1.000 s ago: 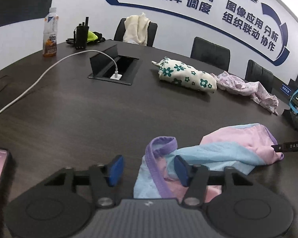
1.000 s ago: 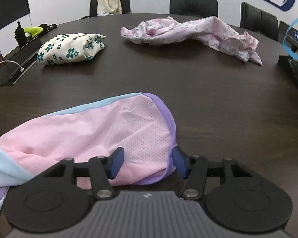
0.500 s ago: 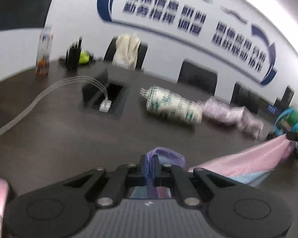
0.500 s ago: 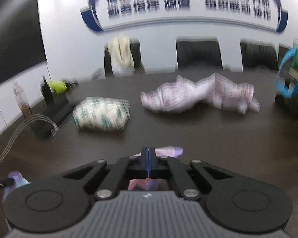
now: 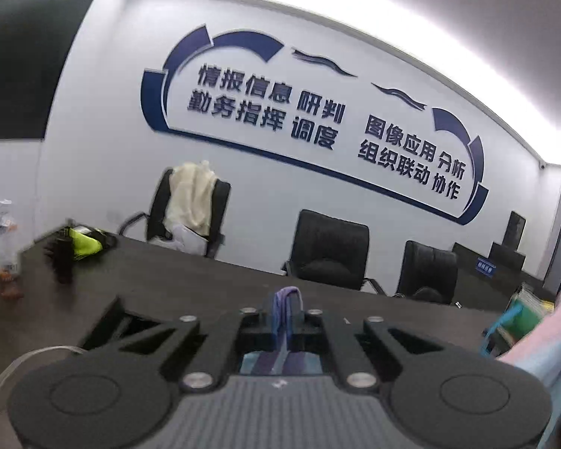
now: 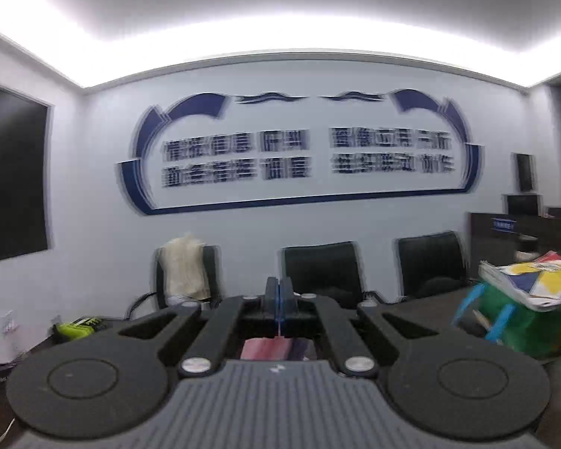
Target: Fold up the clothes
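The left claw [image 5: 283, 312] is pinched tight on the purple-trimmed edge of the pastel garment [image 5: 549, 340]. A loop of that trim pokes up past the pads, and pink and blue cloth stretches off to the right side of the left wrist view. The right claw [image 6: 279, 301] is also closed on the garment, but only a thin sliver of cloth shows between its pads, with pink fabric bunched below. That thin bite is the likely weak spot: a sharp shake or pull could drag the hem out, dropping one end and leaving the garment in a heap. If the claws are held too far apart, the cloth could also be strained at the trim.

Beyond the claws lies the dark table [image 5: 190, 280], with the black chairs [image 5: 331, 249] behind its far edge.

A second ago both claws stood open, low over the garment as it lay on the table. Now both are clamped and raised, with the garment off the table between them.
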Demonstrator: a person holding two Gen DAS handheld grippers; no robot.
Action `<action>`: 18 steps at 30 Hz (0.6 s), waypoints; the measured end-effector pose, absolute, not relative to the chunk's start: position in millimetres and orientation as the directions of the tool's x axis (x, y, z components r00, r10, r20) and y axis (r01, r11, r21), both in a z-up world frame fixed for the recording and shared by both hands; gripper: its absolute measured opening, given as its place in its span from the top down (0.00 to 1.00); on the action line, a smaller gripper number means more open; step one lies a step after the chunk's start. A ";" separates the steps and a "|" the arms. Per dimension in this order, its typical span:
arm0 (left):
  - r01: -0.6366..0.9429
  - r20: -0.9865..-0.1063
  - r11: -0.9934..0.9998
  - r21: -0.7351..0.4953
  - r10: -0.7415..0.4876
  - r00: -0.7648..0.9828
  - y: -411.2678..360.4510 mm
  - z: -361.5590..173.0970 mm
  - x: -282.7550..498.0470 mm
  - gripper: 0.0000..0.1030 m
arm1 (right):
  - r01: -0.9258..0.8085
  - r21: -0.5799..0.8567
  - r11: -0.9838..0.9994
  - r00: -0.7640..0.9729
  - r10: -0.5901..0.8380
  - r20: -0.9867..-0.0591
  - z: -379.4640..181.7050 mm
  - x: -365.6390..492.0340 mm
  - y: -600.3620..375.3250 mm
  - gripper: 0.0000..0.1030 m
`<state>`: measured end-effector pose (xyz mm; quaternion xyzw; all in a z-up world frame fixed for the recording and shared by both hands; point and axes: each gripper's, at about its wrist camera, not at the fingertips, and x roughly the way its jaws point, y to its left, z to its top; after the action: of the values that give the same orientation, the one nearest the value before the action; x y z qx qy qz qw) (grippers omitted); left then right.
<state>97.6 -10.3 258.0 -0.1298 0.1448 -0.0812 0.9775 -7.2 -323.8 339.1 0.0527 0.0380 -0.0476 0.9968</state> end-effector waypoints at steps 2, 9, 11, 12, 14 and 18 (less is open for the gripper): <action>0.142 -0.244 0.940 -0.311 -0.224 0.944 -21.0 270.5 105.6 0.98 | 0.115 0.152 0.982 0.992 -0.106 -0.068 355.4 -1.7 -333.5 1.00; 0.211 -0.289 0.944 -0.252 -0.282 0.915 9.7 240.4 59.7 0.67 | -0.030 0.002 1.000 0.999 0.030 0.029 365.4 -88.1 -292.1 1.00; 0.169 -0.380 0.957 -0.234 -0.250 0.890 27.3 201.5 47.6 0.25 | -0.120 -0.046 0.992 0.992 0.119 -0.032 339.6 -104.7 -267.8 1.00; 0.146 -0.409 0.965 -0.217 -0.225 0.884 38.2 176.8 36.4 0.23 | -0.168 -0.069 0.983 0.983 0.162 -0.082 320.2 -107.8 -254.0 1.00; 0.119 -0.460 0.969 -0.216 -0.209 0.863 58.8 134.3 9.6 0.25 | -0.262 -0.101 0.960 0.948 0.237 -0.211 269.2 -108.1 -221.5 0.99; 0.134 -0.511 0.947 -0.293 -0.274 0.815 90.1 80.9 -46.3 0.25 | -0.523 0.014 0.852 0.654 0.412 -0.635 141.8 -82.5 -155.6 0.89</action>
<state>-46.3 90.1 80.9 -0.1225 0.2844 -0.1080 0.9447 -82.5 -155.6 141.8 -0.0856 0.3264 0.2582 0.9053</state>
